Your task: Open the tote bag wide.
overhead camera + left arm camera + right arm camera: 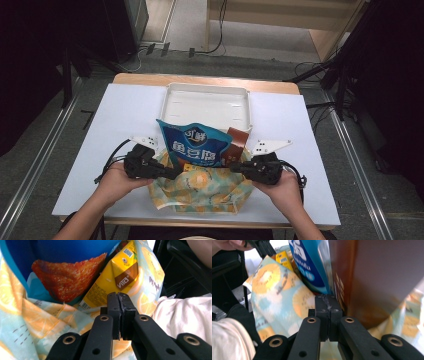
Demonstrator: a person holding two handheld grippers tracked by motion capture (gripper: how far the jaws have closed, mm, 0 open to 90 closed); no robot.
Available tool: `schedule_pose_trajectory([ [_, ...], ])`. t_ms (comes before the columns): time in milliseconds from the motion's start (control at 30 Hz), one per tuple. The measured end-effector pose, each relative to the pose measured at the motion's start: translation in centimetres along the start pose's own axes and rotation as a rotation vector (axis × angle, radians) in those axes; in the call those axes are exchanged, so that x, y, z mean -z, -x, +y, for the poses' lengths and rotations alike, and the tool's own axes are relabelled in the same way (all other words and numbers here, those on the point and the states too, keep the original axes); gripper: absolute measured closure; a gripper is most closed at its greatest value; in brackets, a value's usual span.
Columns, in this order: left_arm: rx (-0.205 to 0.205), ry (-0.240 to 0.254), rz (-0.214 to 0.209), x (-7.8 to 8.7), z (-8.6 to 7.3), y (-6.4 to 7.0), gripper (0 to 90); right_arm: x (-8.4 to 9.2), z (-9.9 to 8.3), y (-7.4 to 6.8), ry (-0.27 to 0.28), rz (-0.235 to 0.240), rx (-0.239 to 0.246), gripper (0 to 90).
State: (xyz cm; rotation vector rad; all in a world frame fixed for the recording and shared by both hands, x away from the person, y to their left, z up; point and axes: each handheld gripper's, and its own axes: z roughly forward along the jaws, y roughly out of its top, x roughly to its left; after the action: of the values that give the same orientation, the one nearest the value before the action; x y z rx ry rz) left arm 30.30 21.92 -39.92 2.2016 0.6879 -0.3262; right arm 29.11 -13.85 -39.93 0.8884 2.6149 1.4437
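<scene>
Both claws, left claw (176, 174) and right claw (234, 167), clamped on the patterned bag (200, 192), seem to be lifting it; next, carry it level above the worktop (90, 150).

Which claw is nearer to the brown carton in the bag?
Right. The right claw sits just below the brown carton, clamped on the bag edge. The left claw is across the bag, beyond the blue packet.

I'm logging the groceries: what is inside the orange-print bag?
In the orange-print bag stand a blue snack packet, a brown carton and a yellow drink carton. Anything lower down is hidden by the bag's sides.
</scene>
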Motion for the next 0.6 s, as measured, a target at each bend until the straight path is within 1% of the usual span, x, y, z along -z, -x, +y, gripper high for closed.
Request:
schedule_pose_trajectory([
  [67, 0.004, -0.004, 0.001, -0.1, 0.1, 0.1, 88.9, -0.5, 0.3, -0.2, 0.006, -0.010, 0.006, 90.0],
  [167, -0.005, -0.011, 0.001, -0.3, 0.1, 0.1, 88.9, -1.1, 0.5, -0.3, 0.006, -0.025, 0.008, 90.0],
  [300, -0.004, -0.019, -0.009, -0.6, -0.1, 0.2, 88.8, -1.9, 0.5, -0.4, -0.010, -0.045, 0.005, 90.0],
  [400, -0.003, -0.027, -0.015, -0.8, -0.2, 0.1, 88.7, -2.4, 0.6, -0.6, -0.017, -0.062, 0.019, 89.5],
  [433, -0.001, -0.026, -0.018, -0.9, -0.2, 0.2, 88.8, -2.5, 0.6, -0.6, -0.018, -0.069, 0.016, 89.0],
  [600, -0.004, -0.028, -0.027, -1.0, -0.2, 0.3, 88.8, -2.9, 0.6, -0.5, -0.020, -0.075, 0.007, 87.9],
])
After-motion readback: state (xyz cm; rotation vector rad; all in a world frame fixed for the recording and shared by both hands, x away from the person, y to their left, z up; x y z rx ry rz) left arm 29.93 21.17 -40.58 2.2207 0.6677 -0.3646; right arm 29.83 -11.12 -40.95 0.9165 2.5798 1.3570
